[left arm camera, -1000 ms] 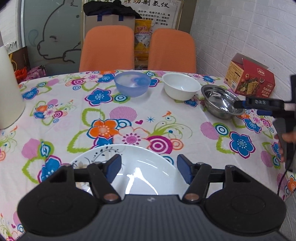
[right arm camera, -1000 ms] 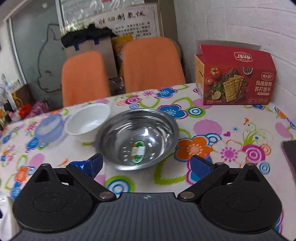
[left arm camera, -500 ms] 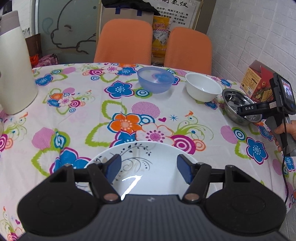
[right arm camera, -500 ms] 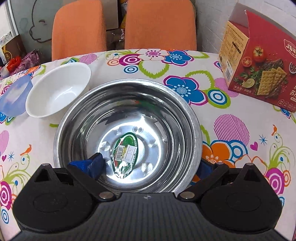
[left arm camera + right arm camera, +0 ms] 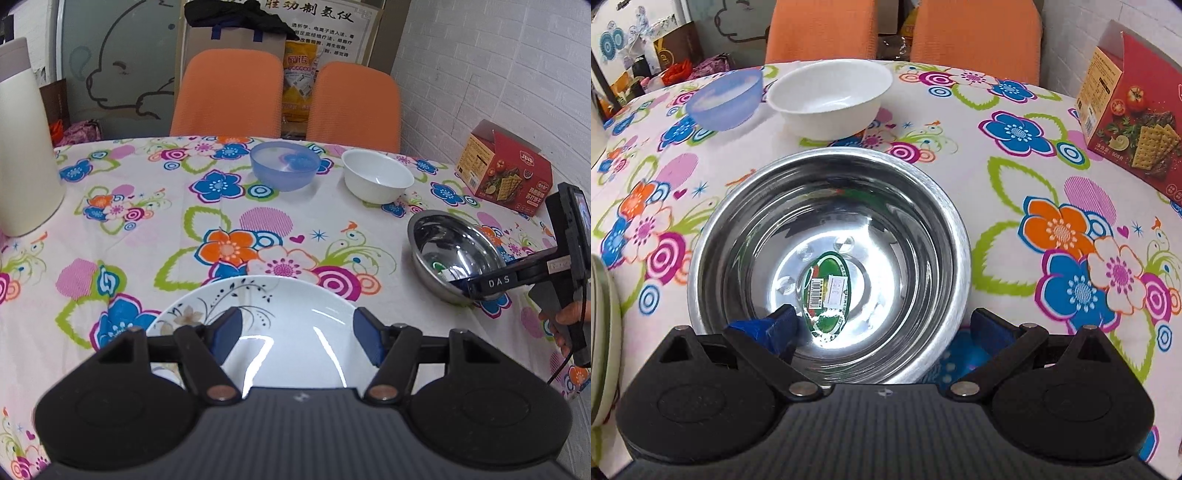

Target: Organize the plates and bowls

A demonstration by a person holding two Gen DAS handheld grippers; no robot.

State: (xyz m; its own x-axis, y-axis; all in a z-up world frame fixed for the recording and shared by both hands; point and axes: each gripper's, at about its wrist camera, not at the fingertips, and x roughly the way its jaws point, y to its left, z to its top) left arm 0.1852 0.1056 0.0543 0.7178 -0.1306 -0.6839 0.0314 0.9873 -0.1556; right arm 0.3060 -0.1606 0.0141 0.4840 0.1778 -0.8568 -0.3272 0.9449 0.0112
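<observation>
A white plate with a dark floral print lies on the flowered tablecloth right in front of my left gripper, which is open above its near half. Farther back stand a translucent blue bowl and a white bowl. A steel bowl with a green sticker inside sits at the right. My right gripper is open and straddles the steel bowl's near rim, one finger inside, the other outside. In the left wrist view a hand holds that gripper at the steel bowl.
A red cracker box stands by the brick wall at the right. A tall white flask stands at the table's left edge. Two orange chairs are pushed in behind the table. The plate's edge shows at far left.
My right gripper has come forward and down onto the steel bowl, so one finger now sits inside its rim. The left gripper stays open over the plate; its view shifted slightly.
</observation>
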